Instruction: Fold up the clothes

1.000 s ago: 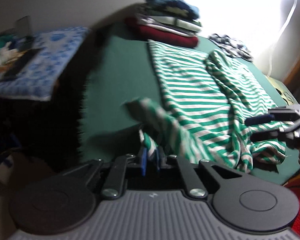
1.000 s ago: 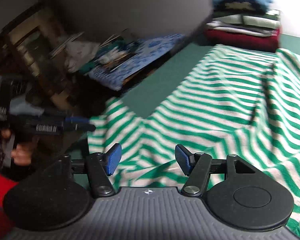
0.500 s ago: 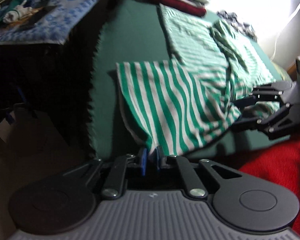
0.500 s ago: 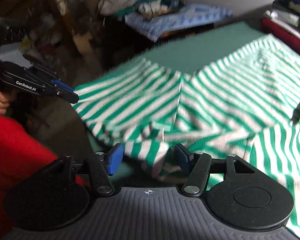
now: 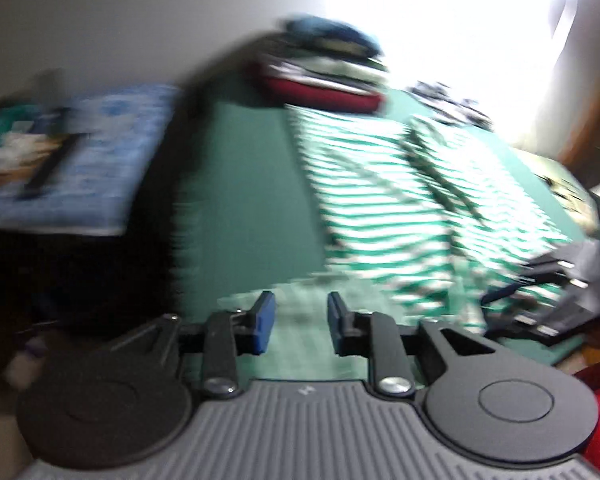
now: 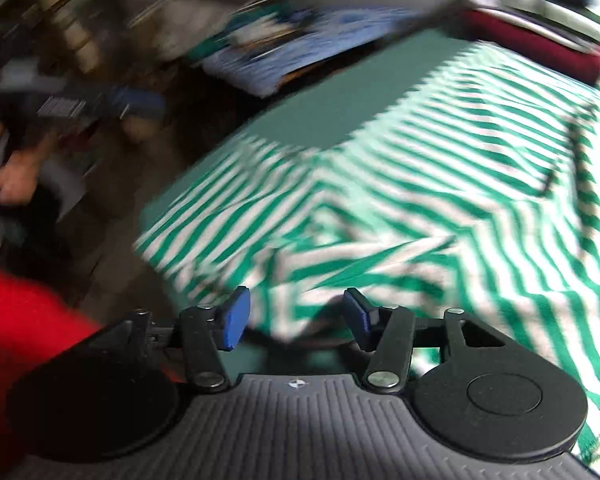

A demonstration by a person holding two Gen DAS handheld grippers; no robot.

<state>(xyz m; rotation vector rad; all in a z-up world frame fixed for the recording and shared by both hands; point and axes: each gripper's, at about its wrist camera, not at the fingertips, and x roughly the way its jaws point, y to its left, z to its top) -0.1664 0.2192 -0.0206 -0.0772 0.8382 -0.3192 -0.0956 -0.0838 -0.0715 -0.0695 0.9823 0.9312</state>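
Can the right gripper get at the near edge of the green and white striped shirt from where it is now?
Probably yes. The right gripper is open, and the green and white striped shirt bunches right ahead of its pads on the dark green table cover; nothing blocks it.

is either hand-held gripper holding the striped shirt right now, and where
Neither grips it. The left hand-held gripper is opening, with nothing pinched between its pads. The right hand-held gripper stands open around a bunched edge of the striped shirt, not clamped.
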